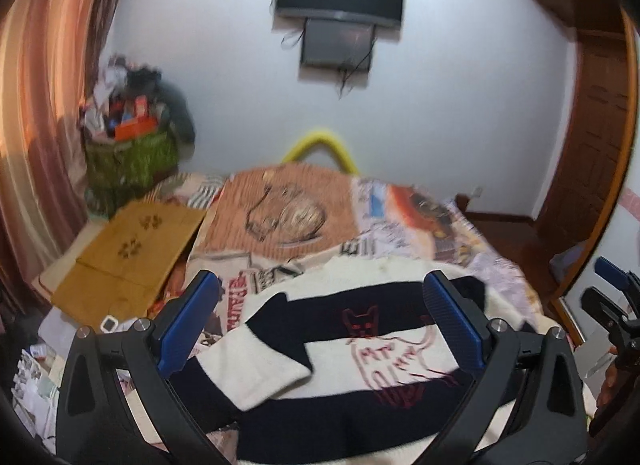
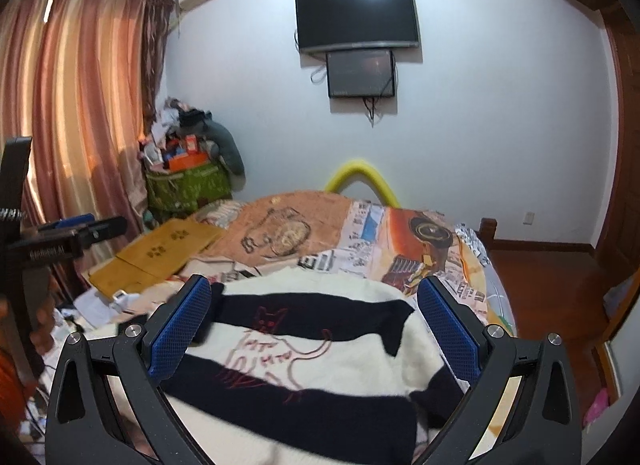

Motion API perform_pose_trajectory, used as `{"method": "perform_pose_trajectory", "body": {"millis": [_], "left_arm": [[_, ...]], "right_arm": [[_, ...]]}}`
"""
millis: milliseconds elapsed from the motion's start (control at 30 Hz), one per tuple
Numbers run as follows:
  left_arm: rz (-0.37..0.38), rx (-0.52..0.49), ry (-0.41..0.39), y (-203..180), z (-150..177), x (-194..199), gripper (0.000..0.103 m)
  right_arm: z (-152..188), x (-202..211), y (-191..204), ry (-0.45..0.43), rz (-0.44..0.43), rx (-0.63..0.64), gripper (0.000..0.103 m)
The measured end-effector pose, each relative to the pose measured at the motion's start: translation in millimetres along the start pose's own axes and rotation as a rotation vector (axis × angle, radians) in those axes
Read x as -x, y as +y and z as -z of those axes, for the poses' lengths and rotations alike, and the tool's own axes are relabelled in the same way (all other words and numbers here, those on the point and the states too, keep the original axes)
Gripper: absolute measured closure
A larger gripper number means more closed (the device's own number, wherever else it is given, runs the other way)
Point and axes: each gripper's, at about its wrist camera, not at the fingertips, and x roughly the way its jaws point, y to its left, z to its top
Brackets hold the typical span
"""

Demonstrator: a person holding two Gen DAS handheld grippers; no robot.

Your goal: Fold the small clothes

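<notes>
Sweater (image 1: 340,349) lay crosswise at the bed's (image 2: 424,253) near edge, between our wide-open left gripper (image 1: 320,329) and right gripper (image 2: 316,329).

A bed (image 2: 460,265) filled the middle of the room under a patchwork-print cover (image 1: 280,209) of orange, tan and newsprint panels. A flattened cardboard sheet (image 1: 132,249) with paw prints lay on its left side. Behind the far edge rose a yellow foam arch (image 2: 364,175). On the pale wall hung a dark television (image 2: 356,17) with a smaller screen (image 2: 360,73) just below it (cables dangling). Striped pink-orange curtains (image 2: 80,105) covered the left, beside a green bag (image 2: 188,189) heaped with clutter.
</notes>
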Motion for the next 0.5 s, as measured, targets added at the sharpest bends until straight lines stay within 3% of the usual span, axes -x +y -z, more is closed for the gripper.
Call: {"method": "perform_pose_trajectory", "body": {"millis": [367, 500], "left_arm": [[-0.131, -0.042, 0.337, 49, 7, -184, 0.000], [-0.119, -0.007, 0.459, 65, 23, -239, 0.000]], "right_arm": [[9, -125, -68, 0.257, -0.002, -0.037, 0.001], [16, -170, -96, 0.358, -0.015, -0.097, 0.001]]}}
